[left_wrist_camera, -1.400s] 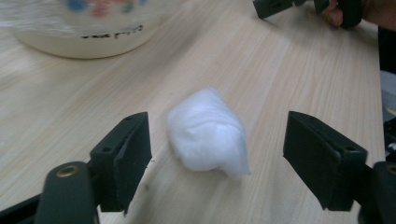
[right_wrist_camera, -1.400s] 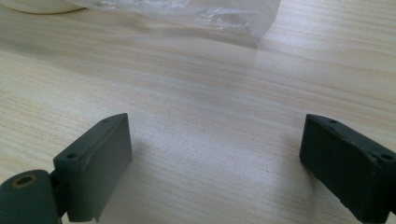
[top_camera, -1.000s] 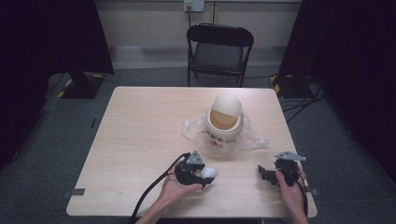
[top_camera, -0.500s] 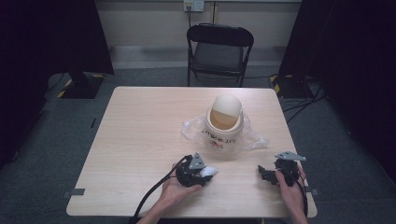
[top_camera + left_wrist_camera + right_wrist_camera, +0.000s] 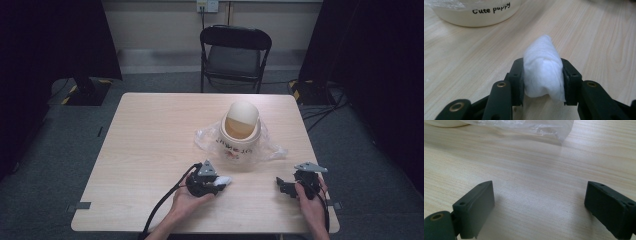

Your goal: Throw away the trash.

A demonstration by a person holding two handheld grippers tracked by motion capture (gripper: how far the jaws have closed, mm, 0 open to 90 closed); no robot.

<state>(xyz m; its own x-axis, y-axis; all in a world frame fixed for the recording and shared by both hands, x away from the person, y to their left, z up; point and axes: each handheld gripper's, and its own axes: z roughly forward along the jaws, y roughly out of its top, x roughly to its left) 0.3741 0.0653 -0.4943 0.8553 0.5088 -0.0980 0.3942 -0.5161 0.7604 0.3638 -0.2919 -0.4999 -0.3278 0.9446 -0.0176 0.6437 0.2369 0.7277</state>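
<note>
My left gripper (image 5: pixel 219 183) lies low on the table's near side, and its jaws have just been closing. They are now shut on a white wad of soft tissue (image 5: pixel 543 72), which the two black pads (image 5: pixel 517 75) squeeze from both sides. The wad (image 5: pixel 224 180) pokes out toward the right in the high view. To the right, my right gripper (image 5: pixel 281 186) rests on the table, open. Its jaws (image 5: pixel 540 188) stand wide apart over bare wood with nothing between them.
A cream bin (image 5: pixel 240 137) with a swing lid and "Cute puppy" lettering (image 5: pixel 491 8) stands just beyond both grippers, on a crumpled clear plastic bag (image 5: pixel 270 150). The bag's edge (image 5: pixel 534 126) lies ahead of the right gripper. A black folding chair (image 5: pixel 235 52) stands behind the table (image 5: pixel 150 130).
The left gripper has shifted slightly around the white wad. The right gripper and the bin have stayed where they were.
</note>
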